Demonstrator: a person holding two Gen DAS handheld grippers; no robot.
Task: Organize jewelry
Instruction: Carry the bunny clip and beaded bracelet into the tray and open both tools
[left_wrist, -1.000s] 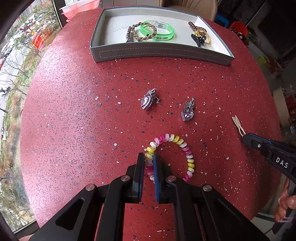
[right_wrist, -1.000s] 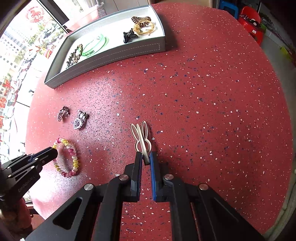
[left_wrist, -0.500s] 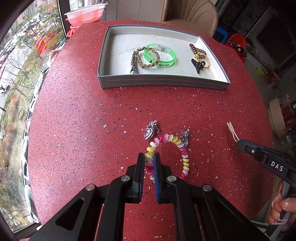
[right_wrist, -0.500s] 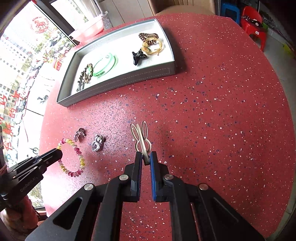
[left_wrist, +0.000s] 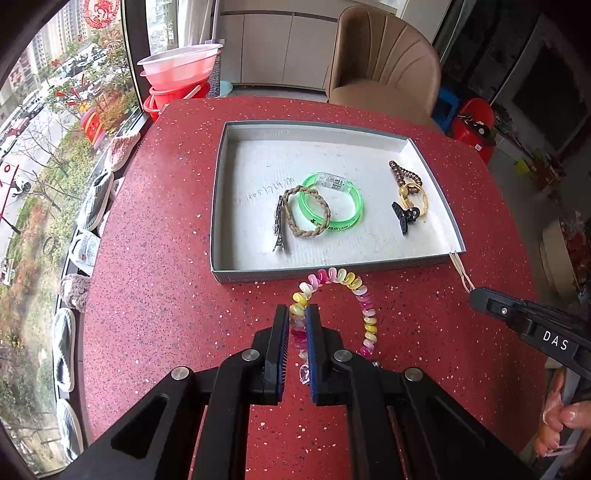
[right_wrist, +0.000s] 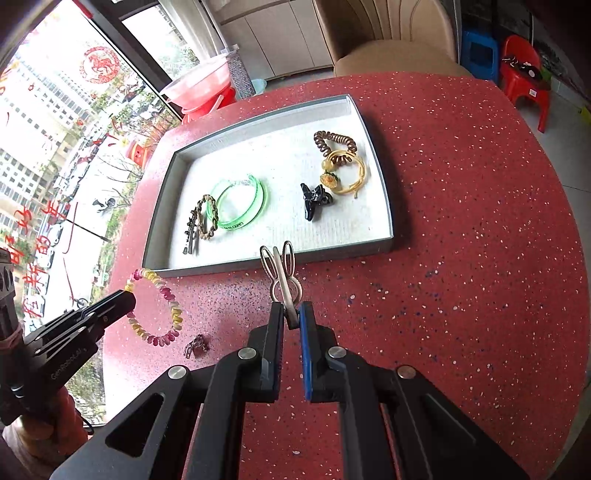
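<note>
**Two pieces in hand, tray half filled, brooches left on the table**

Your left gripper (left_wrist: 297, 325) is clamped on the multicoloured spiral hair tie (left_wrist: 334, 291), which hangs off the jaws just short of the grey tray's (left_wrist: 369, 271) near wall. Your right gripper (right_wrist: 291, 317) is pinched tight on the rabbit-ear hair clip (right_wrist: 280, 273), its ears reaching over the same wall.

Already inside the tray you have five pieces in two clusters: a metal hair clip (left_wrist: 279, 225), a braided tan hair tie (left_wrist: 308, 216) and a green bangle (left_wrist: 332, 203) to one side, and a brown spiral hair tie (left_wrist: 404, 173), a gold bracelet with a flower (right_wrist: 345, 173) and a black claw clip (left_wrist: 404, 216) to the other.

By my reading, you are past the midpoint. Neither held piece is in yet; both need carrying over the wall and releasing. After that, at least one small silver brooch (right_wrist: 195, 345) lies on the red table (right_wrist: 461, 258) near your left gripper, well apart from the tray. Whether a second is there, you cannot tell from these views.
</note>
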